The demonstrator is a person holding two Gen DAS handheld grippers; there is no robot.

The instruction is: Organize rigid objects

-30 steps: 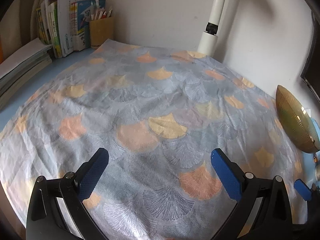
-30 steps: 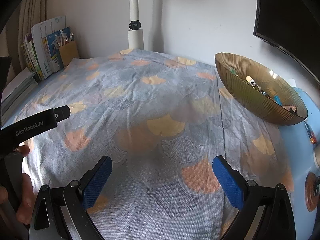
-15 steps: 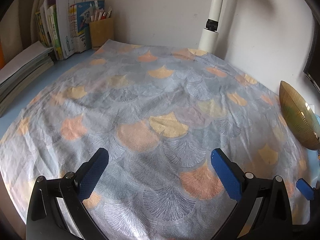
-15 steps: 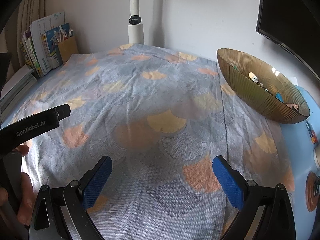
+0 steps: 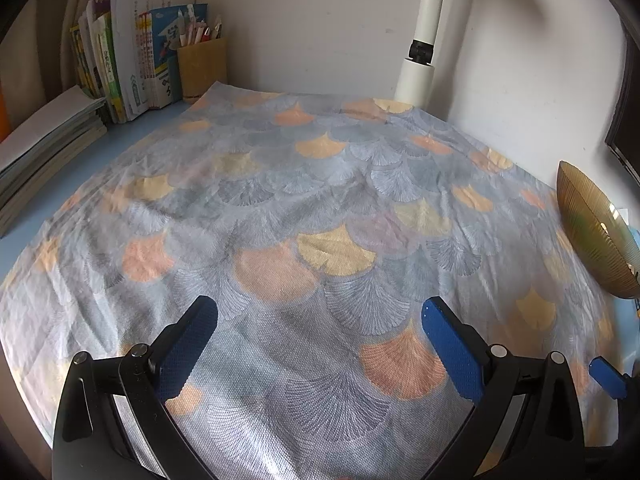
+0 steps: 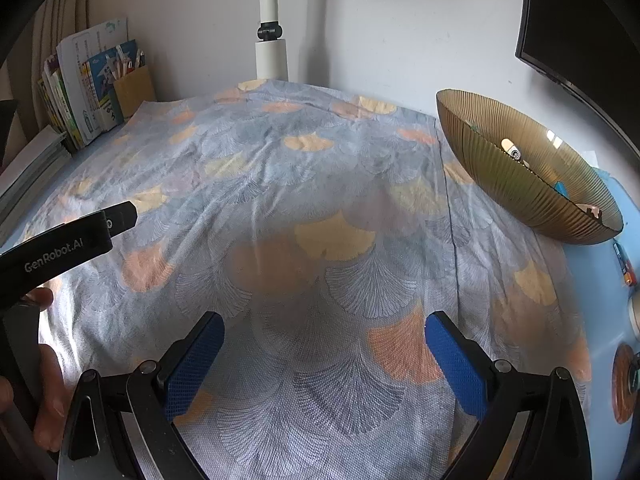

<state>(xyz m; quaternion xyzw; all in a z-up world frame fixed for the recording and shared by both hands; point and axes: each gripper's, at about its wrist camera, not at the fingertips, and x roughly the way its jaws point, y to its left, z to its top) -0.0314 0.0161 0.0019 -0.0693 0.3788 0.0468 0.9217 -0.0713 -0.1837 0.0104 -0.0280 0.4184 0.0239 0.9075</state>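
Right wrist view shows the right gripper [image 6: 322, 350] with its jaws spread wide and nothing between them, held above the patterned cloth [image 6: 280, 184]. Left wrist view shows the left gripper [image 5: 320, 336] in the same condition: jaws wide apart, empty, over the cloth.

Hazards, as judged from this position:
- The bowl [image 6: 516, 184] rests on a narrow curved base at the right edge of the cloth, partly on the blue table [image 6: 600, 280]. A lateral push on its rim would probably tip or slide it.
- Both grippers work close together; the left unit's body crosses the left side of the right wrist view. A reach across could cause a collision.
- The cloth is loose and wrinkled. A dragged fingertip could bunch it and shift the bowl.

Task items: the bowl is amber, translucent and ribbed, wide and shallow. Several small objects lie inside; a pale one and a blue one are visible, but their types cannot be determined. A small elongated item [image 6: 624, 266] lies on the table just beside the bowl. No loose object lies on the open cloth area.
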